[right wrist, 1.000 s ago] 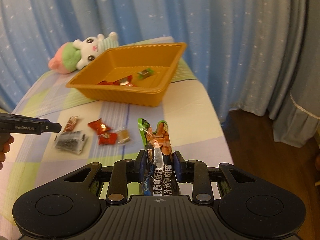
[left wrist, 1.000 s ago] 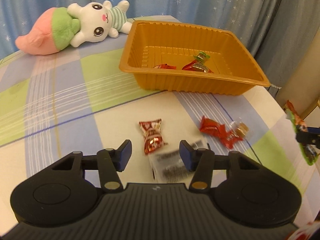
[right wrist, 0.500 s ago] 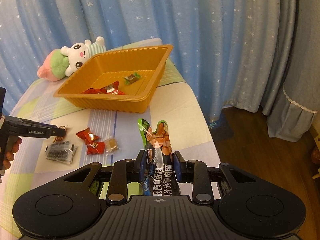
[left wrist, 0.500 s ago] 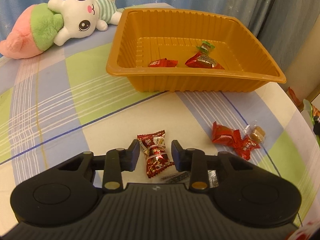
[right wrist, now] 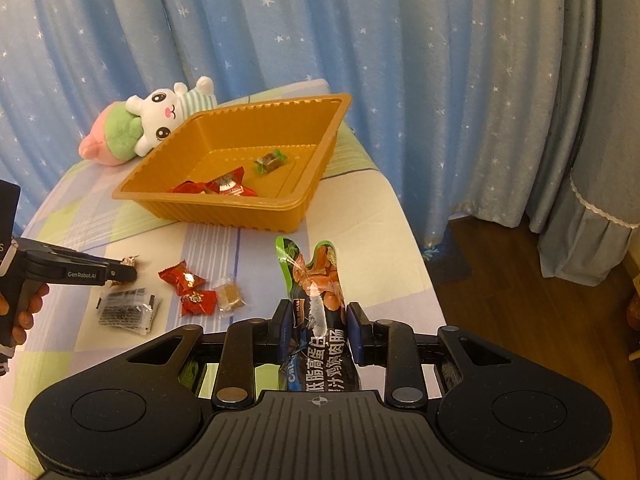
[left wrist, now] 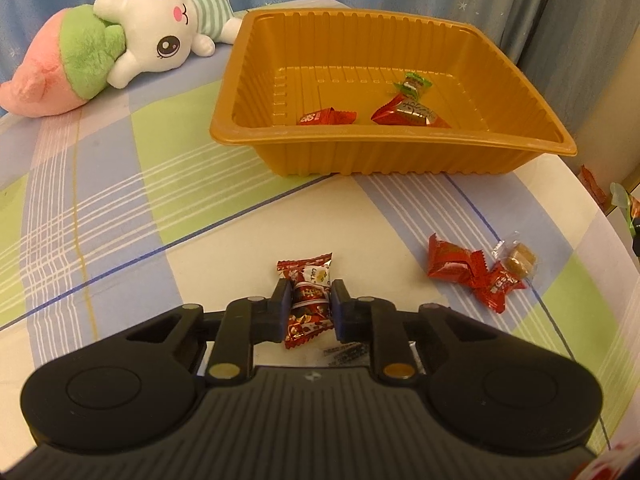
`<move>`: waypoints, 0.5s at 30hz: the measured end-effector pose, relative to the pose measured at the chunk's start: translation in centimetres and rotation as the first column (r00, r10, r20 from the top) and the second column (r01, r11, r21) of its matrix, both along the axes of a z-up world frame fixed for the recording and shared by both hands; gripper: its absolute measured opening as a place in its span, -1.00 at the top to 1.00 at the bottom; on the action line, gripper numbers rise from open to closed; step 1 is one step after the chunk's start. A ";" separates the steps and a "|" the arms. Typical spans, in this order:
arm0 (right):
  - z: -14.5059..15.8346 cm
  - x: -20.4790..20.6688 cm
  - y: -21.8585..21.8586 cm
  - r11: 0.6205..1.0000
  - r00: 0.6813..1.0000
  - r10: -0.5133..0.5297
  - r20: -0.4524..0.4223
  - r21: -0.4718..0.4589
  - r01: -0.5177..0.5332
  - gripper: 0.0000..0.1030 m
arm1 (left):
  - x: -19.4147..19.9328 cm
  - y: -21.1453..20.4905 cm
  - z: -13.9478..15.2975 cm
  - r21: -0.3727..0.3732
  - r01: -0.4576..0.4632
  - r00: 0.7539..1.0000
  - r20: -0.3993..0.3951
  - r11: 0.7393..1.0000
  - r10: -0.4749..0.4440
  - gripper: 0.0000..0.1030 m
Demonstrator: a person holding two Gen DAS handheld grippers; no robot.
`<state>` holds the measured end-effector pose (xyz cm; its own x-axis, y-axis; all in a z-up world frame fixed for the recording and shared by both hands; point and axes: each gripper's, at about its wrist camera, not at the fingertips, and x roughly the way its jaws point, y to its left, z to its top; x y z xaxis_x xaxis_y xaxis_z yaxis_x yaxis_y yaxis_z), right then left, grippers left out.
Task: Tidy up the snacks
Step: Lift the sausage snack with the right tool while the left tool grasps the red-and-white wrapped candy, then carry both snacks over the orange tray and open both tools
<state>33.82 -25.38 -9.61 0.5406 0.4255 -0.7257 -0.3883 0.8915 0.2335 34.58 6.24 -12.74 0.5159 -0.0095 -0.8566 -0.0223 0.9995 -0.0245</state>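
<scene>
Left tool (left wrist: 308, 306) clenched on red candy (left wrist: 306, 300), candy low on checked worktop (left wrist: 120, 200). Right tool (right wrist: 316, 326) grasping sausage pack (right wrist: 316, 292) aloft. Orange tray (left wrist: 400, 152) holds three sweets; loose sweets (left wrist: 472, 272) and dark packet (right wrist: 126, 310) remain outside.

tray (left wrist: 392, 152): golden orange, ribbed
tablecloth (left wrist: 120, 200): checked blue, green and cream, white stripes
curtain (right wrist: 400, 60): light blue, white stars
plush rabbit (left wrist: 160, 36): white, green-striped shirt
candy beside tray (left wrist: 308, 300): red, white print
sausage pack (right wrist: 316, 292): green, black
</scene>
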 end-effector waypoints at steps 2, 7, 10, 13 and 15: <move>0.2 0.0 -0.1 1.000 1.000 0.002 0.004 0.006 -0.002 0.43 | -0.3 0.1 0.4 -0.001 -0.001 1.000 0.010 1.000 0.001 0.64; 0.8 0.3 0.1 1.000 1.000 0.006 0.011 0.021 -0.006 0.44 | -1.2 0.7 1.5 0.003 -0.013 0.999 0.037 1.000 0.013 0.64; 1.3 0.5 0.4 0.999 1.000 0.012 0.019 0.029 -0.013 0.44 | -1.9 1.3 2.5 0.002 -0.029 0.998 0.059 1.000 0.029 0.64; 1.8 0.8 0.8 0.999 0.999 0.023 0.027 0.043 -0.024 0.44 | -2.5 1.9 3.6 0.003 -0.043 0.995 0.085 0.999 0.043 0.64; 2.3 1.2 1.0 0.998 0.999 0.029 0.034 0.056 -0.031 0.44 | -2.8 2.2 4.4 0.007 -0.049 0.993 0.105 0.999 0.048 0.64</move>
